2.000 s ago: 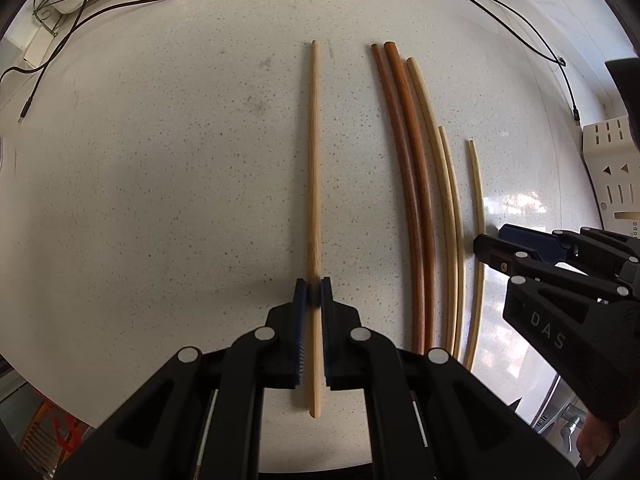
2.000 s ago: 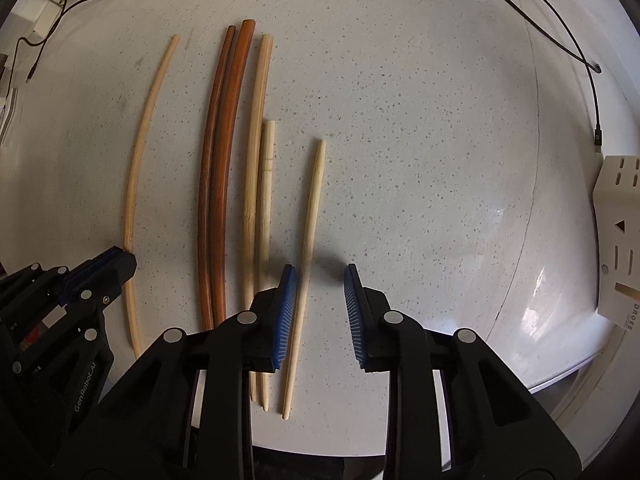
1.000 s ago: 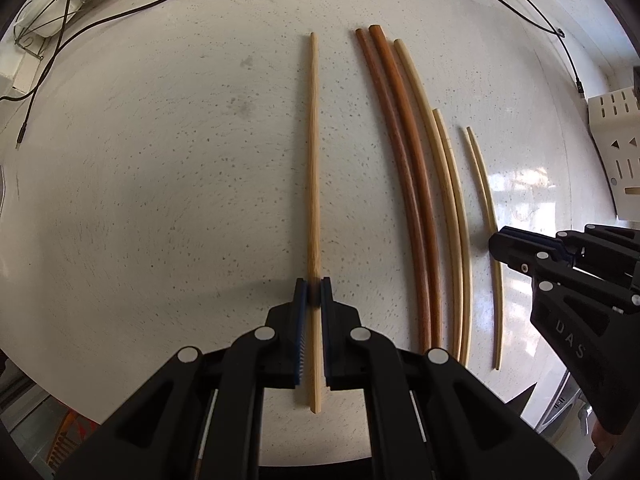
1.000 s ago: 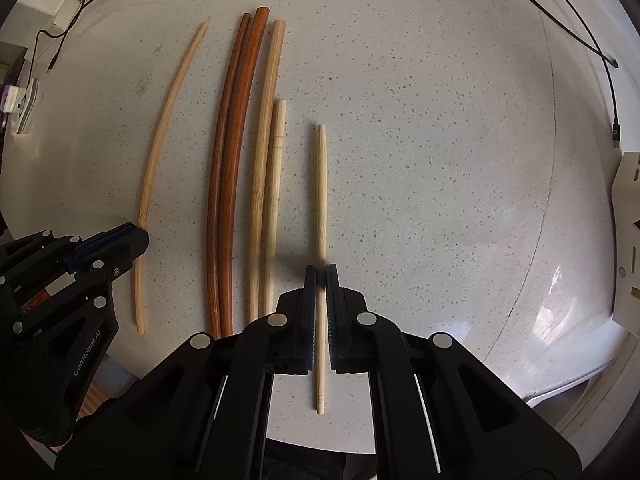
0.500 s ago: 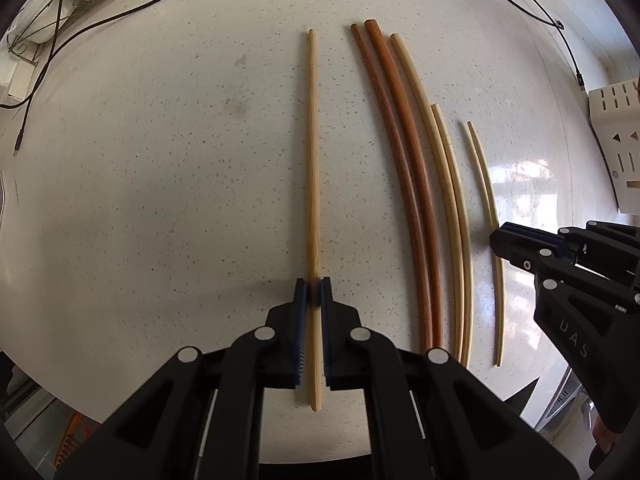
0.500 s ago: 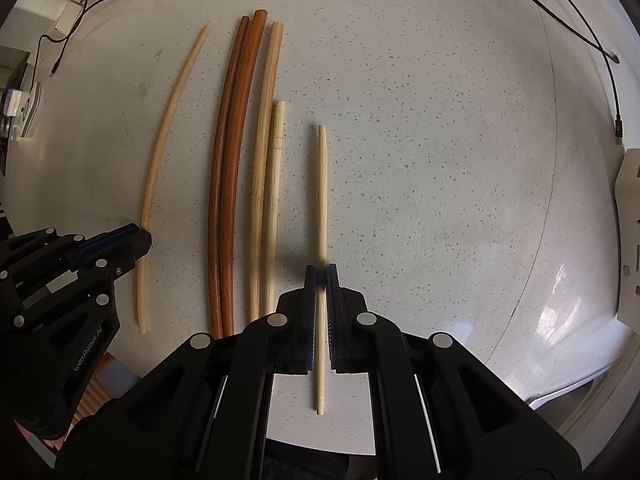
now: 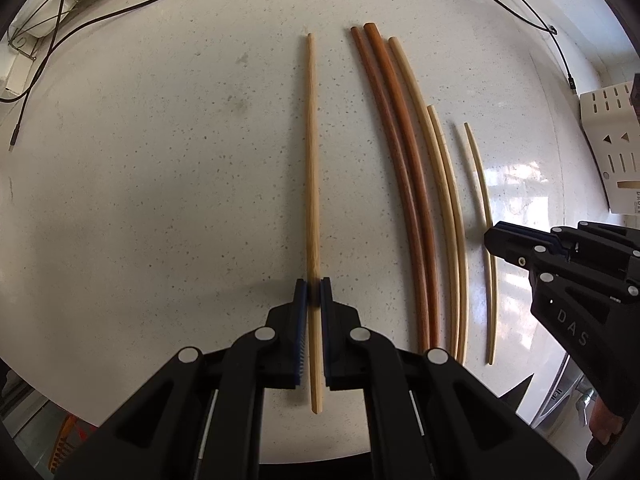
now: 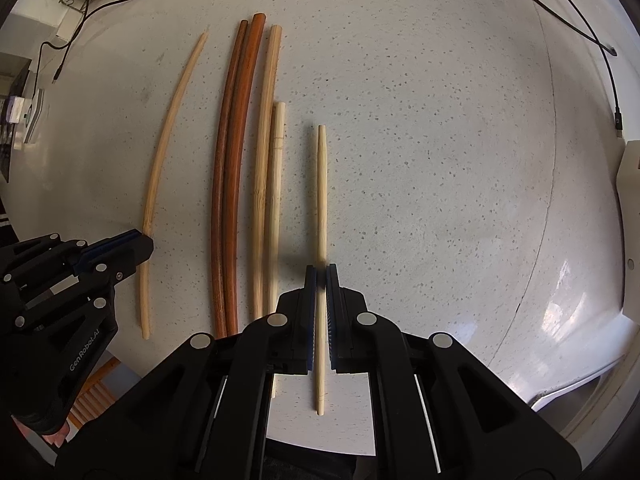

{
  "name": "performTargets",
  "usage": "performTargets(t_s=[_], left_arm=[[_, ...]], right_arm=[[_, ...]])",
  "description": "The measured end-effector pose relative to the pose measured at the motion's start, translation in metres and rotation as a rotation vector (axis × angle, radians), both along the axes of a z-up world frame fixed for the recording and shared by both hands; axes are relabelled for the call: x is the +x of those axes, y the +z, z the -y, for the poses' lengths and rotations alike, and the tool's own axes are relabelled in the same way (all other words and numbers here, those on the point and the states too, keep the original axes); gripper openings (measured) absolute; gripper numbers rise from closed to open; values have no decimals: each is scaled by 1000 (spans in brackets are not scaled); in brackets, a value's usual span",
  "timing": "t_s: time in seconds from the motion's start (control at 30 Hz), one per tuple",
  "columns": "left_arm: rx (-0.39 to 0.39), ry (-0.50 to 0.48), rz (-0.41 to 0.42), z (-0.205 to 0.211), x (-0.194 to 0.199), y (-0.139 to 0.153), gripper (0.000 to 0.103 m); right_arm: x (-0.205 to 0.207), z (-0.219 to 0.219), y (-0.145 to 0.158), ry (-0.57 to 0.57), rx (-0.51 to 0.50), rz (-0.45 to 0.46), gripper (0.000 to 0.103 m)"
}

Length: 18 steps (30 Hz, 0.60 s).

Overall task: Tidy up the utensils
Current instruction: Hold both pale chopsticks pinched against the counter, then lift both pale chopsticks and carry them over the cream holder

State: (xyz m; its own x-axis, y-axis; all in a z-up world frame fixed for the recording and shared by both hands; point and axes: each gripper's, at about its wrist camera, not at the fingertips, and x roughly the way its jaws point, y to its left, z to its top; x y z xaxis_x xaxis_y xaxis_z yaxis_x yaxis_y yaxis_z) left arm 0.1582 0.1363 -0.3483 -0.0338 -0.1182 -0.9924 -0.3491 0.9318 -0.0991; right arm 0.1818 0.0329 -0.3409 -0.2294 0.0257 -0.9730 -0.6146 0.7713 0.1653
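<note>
— Speckled white countertop (image 7: 160, 200) all round, black cables (image 7: 100, 16) trailing across the far corner. What has the left gripper (image 7: 314, 292) got?

— One long pale chopstick (image 7: 311, 160), pinched between the blue pads (image 7: 301, 300) with barely a gap either side of the wood. It runs straight away from the gripper along the counter, and its near end pokes back past the pads between the black fingers.

— And the other one?

— Much the same. The right gripper (image 8: 321, 276) has its jaws drawn in on a short thin chopstick (image 8: 321, 200), which points dead ahead from the fingertips and sticks out behind them as well (whether either stick is lifted clear of the surface, I can't tell).

— Where is the rest of the lot?

— Lying loose between the two tools. Just left of the right gripper's stick sits a short pale chopstick (image 8: 276, 200), touching a longer pale chopstick (image 8: 266, 140) along its side. Next over are two reddish-brown chopsticks (image 8: 232, 160) pressed together as a pair. The left gripper's stick lies apart from them, on their far side.

— Anything else about?

— A white slotted block (image 7: 612, 140) at the counter's right edge, well away from the sticks, and some curly wire rack (image 7: 48, 4) thing in the far left corner.
</note>
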Motion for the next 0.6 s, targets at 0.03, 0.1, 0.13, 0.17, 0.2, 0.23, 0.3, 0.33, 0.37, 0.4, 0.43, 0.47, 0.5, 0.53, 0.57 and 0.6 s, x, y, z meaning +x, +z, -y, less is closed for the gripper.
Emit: performTargets(t_s=[0.03, 0.1, 0.13, 0.17, 0.2, 0.23, 0.3, 0.33, 0.37, 0.4, 0.43, 0.47, 0.5, 0.53, 0.57, 0.6], left_arm=[[2, 1, 6, 0, -1, 1, 6], [7, -1, 20, 1, -2, 6, 6], [9, -4, 27, 2, -2, 9, 6], [10, -8, 32, 2, -2, 11, 6], [9, -8, 39, 2, -2, 14, 6], [9, -7, 45, 4, -3, 15, 6], [4, -7, 57, 4, -5, 19, 6], [0, -5, 65, 3, -5, 21, 6], [-1, -5, 71, 3, -6, 24, 6], [-3, -5, 79, 3, -6, 26, 6], [-4, -7, 87, 2, -7, 29, 6], [-4, -8, 93, 2, -7, 31, 6], [-6, -7, 100, 1, -7, 34, 6], [-7, -7, 108, 1, -7, 36, 6], [-10, -9, 117, 2, -7, 39, 6], [-12, -8, 126, 2, -7, 41, 6]], right_arm=[[0, 2, 1, -3, 1, 1, 4], [1, 4, 4, -8, 6, 4, 4], [1, 5, 6, -10, 9, 6, 4], [2, 6, 7, -14, 12, 8, 4], [2, 7, 9, -18, 15, 9, 4], [3, 8, 11, -21, 19, 10, 4], [4, 11, 13, -30, 23, 14, 4], [4, 12, 15, -32, 26, 16, 4], [4, 14, 17, -36, 29, 19, 4], [5, 16, 19, -39, 32, 23, 4], [6, 18, 22, -43, 35, 28, 4], [8, 20, 25, -47, 38, 32, 4], [9, 22, 27, -53, 42, 36, 4], [10, 25, 29, -59, 45, 43, 4], [10, 28, 31, -62, 50, 51, 4], [11, 30, 35, -67, 59, 60, 4]])
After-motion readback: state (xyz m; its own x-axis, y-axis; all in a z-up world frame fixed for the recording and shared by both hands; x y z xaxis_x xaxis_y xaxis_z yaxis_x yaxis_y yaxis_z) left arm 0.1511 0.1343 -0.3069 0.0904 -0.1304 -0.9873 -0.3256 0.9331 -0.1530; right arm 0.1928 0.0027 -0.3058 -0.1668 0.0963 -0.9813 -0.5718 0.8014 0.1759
